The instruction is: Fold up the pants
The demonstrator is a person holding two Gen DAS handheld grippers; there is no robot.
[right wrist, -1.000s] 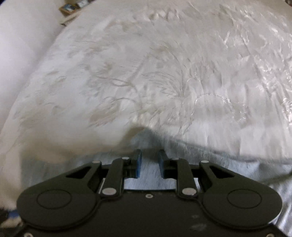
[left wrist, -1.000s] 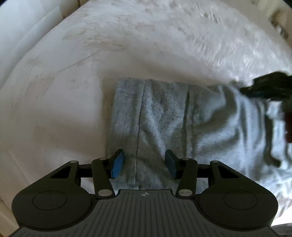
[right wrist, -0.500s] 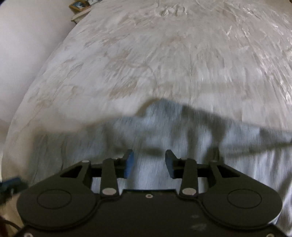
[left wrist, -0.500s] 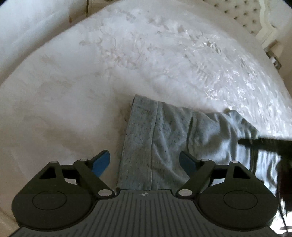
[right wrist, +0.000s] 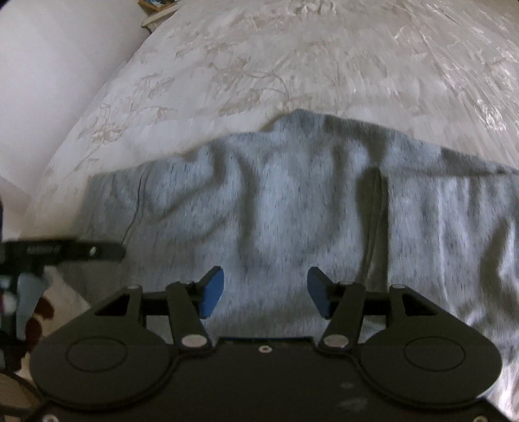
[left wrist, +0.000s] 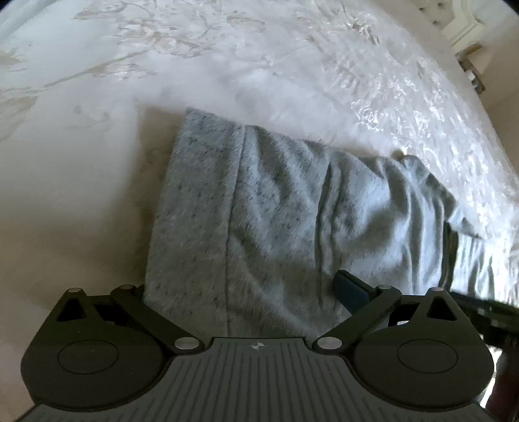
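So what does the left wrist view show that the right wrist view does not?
Only the left wrist view shows the headboard at the top right, the hemmed end of the pants, and the left gripper open wide, with its left finger hidden behind the cloth. Only the right wrist view shows the books at the top left, a vertical seam in the pants, and both blue pads of the open right gripper. Both show grey pants lying on the white bedspread, and neither gripper holds them.

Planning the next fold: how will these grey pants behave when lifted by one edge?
The grey pants look soft and wrinkled, so they will likely droop, not hold shape. The fleecy knit probably grips well. The glossy bedspread may let them slide if pushed.
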